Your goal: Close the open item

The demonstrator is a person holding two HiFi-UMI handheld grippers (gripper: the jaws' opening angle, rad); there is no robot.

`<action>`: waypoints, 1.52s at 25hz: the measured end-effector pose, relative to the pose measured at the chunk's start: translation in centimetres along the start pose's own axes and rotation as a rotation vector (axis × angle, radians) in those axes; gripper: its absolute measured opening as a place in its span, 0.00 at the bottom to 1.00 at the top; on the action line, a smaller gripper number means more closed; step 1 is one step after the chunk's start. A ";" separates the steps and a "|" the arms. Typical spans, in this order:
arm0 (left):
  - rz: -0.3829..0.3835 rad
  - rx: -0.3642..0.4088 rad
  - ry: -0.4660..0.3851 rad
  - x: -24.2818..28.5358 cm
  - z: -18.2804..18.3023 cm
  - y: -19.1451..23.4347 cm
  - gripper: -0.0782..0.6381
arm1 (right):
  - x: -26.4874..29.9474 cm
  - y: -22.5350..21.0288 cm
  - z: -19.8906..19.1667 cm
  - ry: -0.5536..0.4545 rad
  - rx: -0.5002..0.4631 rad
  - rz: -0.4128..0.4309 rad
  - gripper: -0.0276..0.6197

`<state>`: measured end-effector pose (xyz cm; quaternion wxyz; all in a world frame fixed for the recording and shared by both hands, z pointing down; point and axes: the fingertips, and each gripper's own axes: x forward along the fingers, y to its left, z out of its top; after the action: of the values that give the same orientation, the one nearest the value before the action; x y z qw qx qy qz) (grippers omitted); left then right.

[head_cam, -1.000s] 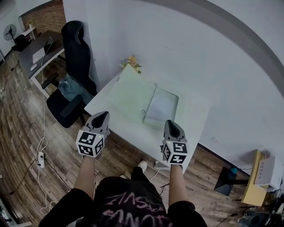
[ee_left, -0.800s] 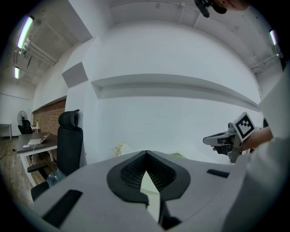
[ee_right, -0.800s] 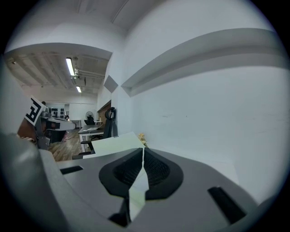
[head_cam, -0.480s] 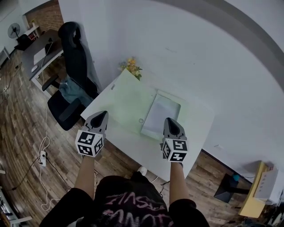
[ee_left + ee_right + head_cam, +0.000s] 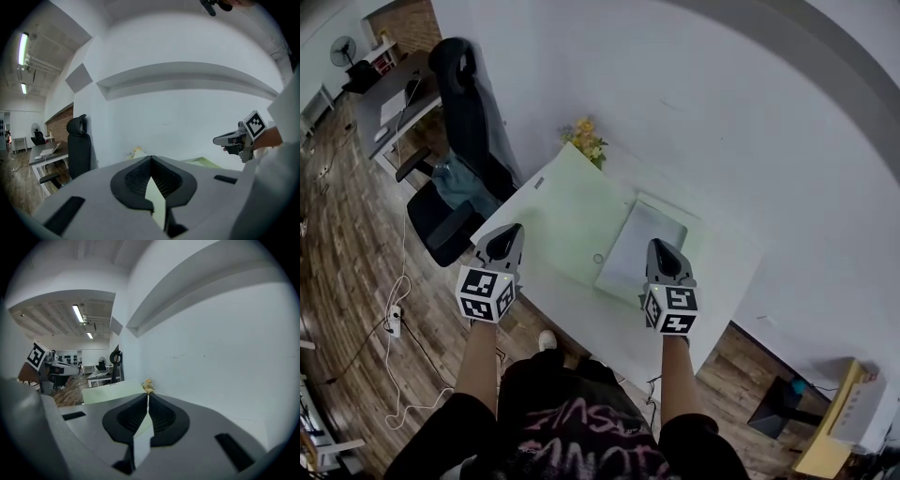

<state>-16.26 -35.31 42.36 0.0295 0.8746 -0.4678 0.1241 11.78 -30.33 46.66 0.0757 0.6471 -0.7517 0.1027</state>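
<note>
A flat silver laptop-like item (image 5: 639,248) lies on the white table (image 5: 717,281), right of a pale green mat (image 5: 572,211). From above I cannot tell how far its lid stands open. My left gripper (image 5: 511,229) hovers over the table's front left edge, jaws shut with nothing between them. My right gripper (image 5: 660,245) hangs over the near end of the silver item, also shut and empty. In the left gripper view my left gripper (image 5: 150,159) points at the wall, with the right gripper (image 5: 234,139) off to its right. In the right gripper view my right gripper (image 5: 148,396) points toward the flowers (image 5: 148,386).
A small bunch of yellow flowers (image 5: 586,139) stands at the table's far corner by the wall. A black office chair (image 5: 464,112) is left of the table, with a grey desk (image 5: 389,98) behind it. Cables and a power strip (image 5: 392,323) lie on the wooden floor.
The person has stepped a little closer to the table. Both grippers have advanced slightly over its front edge, the right one now above the silver item's near end. Both stay shut.
</note>
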 end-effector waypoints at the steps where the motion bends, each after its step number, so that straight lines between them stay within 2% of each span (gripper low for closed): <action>1: 0.004 0.002 0.003 0.1 0.0 0.3 0.13 | 0.2 0.1 0.0 0.002 -0.001 0.001 0.08; 7: 0.007 -0.009 0.023 1.0 -1.1 2.8 0.13 | 1.4 0.3 -0.4 0.022 -0.006 -0.020 0.08; 16: -0.028 -0.027 0.070 4.0 -3.3 7.4 0.13 | 4.6 1.5 -1.1 0.062 -0.007 -0.068 0.08; 22: -0.058 -0.033 0.118 5.9 -5.9 9.6 0.13 | 6.5 1.9 -1.9 0.096 -0.008 -0.097 0.08; 25: -0.076 -0.066 0.151 6.7 -7.4 10.5 0.13 | 7.6 2.2 -2.6 0.116 -0.015 -0.101 0.08; 28: -0.098 -0.089 0.186 7.5 -9.0 11.3 0.13 | 8.4 2.6 -3.1 0.131 -0.016 -0.107 0.08; 34: -0.190 0.005 0.240 8.9 -10.4 10.3 0.13 | 9.0 2.5 -3.5 0.147 -0.017 -0.135 0.08; 38: -0.259 -0.024 0.250 10.0 -11.2 9.6 0.13 | 8.7 1.7 -4.0 0.155 -0.005 -0.172 0.08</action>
<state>-20.96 -46.95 55.03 0.1139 0.9049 -0.3452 0.2214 8.70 -37.41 52.59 0.1439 0.6990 -0.6856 0.1435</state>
